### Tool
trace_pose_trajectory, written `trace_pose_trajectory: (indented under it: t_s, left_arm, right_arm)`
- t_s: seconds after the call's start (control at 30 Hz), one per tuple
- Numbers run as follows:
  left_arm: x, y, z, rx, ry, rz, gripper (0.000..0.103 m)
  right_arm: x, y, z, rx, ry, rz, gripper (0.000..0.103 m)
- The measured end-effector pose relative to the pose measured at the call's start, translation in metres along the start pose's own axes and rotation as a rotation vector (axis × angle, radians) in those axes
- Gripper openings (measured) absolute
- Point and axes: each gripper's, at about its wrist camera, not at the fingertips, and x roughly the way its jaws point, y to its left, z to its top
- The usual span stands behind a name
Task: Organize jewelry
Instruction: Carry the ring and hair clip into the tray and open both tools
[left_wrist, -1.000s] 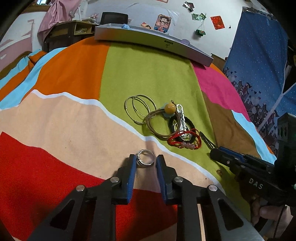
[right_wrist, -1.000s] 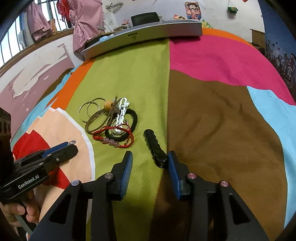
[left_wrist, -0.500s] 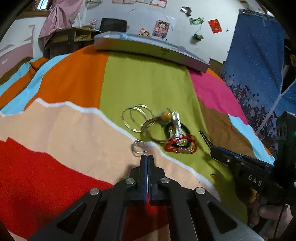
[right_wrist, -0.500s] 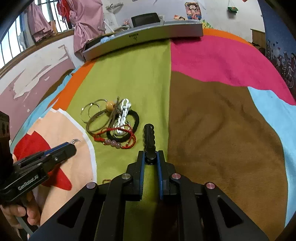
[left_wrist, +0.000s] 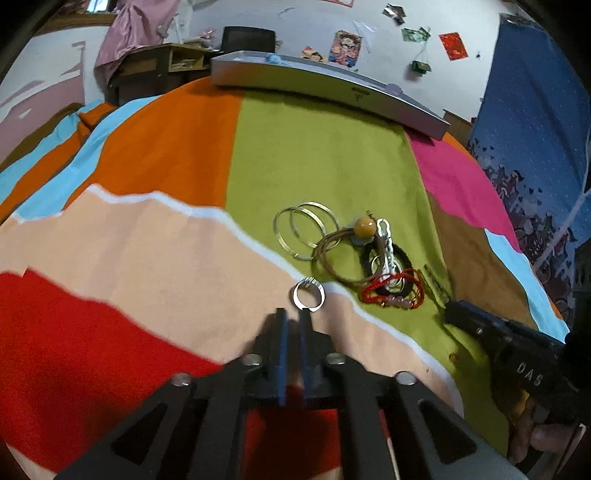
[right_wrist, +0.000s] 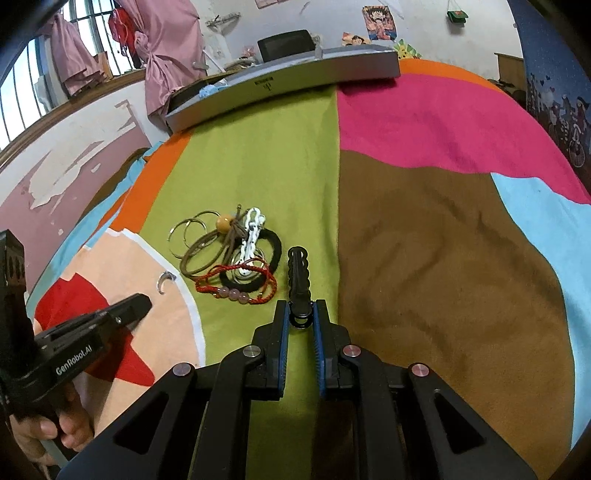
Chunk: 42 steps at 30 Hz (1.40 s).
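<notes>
A small silver ring (left_wrist: 308, 298) stands at the tips of my left gripper (left_wrist: 293, 321), pinched at its lower edge; the jaws are nearly closed. It also shows in the right wrist view (right_wrist: 164, 282). My right gripper (right_wrist: 300, 317) is shut on the near end of a black hair clip (right_wrist: 298, 273) that points away over the green cloth. A pile of jewelry (left_wrist: 373, 258) lies on the green stripe: two thin hoops (left_wrist: 306, 229), a brown cord with an amber bead (left_wrist: 364, 225), a white chain, a black hair tie, a red beaded bracelet (right_wrist: 236, 290).
A long grey box (left_wrist: 332, 92) lies open at the far edge of the colourful blanket; it also shows in the right wrist view (right_wrist: 288, 85). A blue curtain (left_wrist: 535, 129) hangs at the right. Desk and chair stand behind the box.
My left gripper closed and drew back, with the silver ring now at its tips near the white stripe. My right gripper closed on the black hair clip's near end.
</notes>
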Motion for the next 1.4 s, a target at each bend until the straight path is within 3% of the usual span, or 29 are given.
trace_pose_trajectory:
  t_s: [0.03, 0.1, 0.13, 0.3, 0.5, 0.6, 0.87, 1.07, 1.23, 1.4]
  left_arm:
    - [0.002, -0.002, 0.003, 0.005, -0.006, -0.015, 0.034]
    - [0.003, -0.005, 0.007, 0.018, -0.022, -0.028, 0.056]
    - [0.004, -0.007, 0.008, 0.026, -0.028, -0.026, 0.059]
    - [0.009, -0.004, 0.009, 0.022, -0.019, -0.05, 0.059]
    - [0.013, 0.004, 0.01, -0.014, -0.014, -0.053, 0.037]
    - [0.016, 0.004, 0.01, -0.012, 0.0, -0.062, 0.018]
    - [0.011, 0.005, 0.01, -0.022, -0.014, -0.085, 0.018]
    - [-0.009, -0.005, 0.024, -0.001, -0.101, -0.074, 0.018]
    - [-0.029, -0.007, 0.059, -0.043, -0.173, -0.095, 0.018]
    - [-0.029, -0.009, 0.122, -0.108, -0.226, -0.129, 0.018]
  right_arm:
    - [0.003, 0.001, 0.0, -0.002, 0.011, -0.002, 0.011]
    - [0.006, 0.002, 0.0, -0.009, 0.025, -0.005, 0.012]
    - [0.008, 0.003, 0.0, -0.012, 0.033, -0.007, 0.012]
    - [0.013, 0.002, 0.001, 0.001, 0.045, -0.011, 0.012]
    - [0.019, 0.003, 0.004, 0.004, 0.046, -0.006, 0.012]
    - [0.02, 0.004, 0.004, 0.005, 0.044, 0.0, 0.012]
    - [0.013, 0.003, 0.005, 0.013, 0.001, 0.032, 0.012]
    - [-0.003, 0.006, 0.014, 0.022, -0.076, 0.055, 0.012]
    - [-0.018, 0.007, 0.032, 0.028, -0.141, 0.084, 0.012]
    - [-0.032, 0.005, 0.07, 0.029, -0.239, 0.083, 0.012]
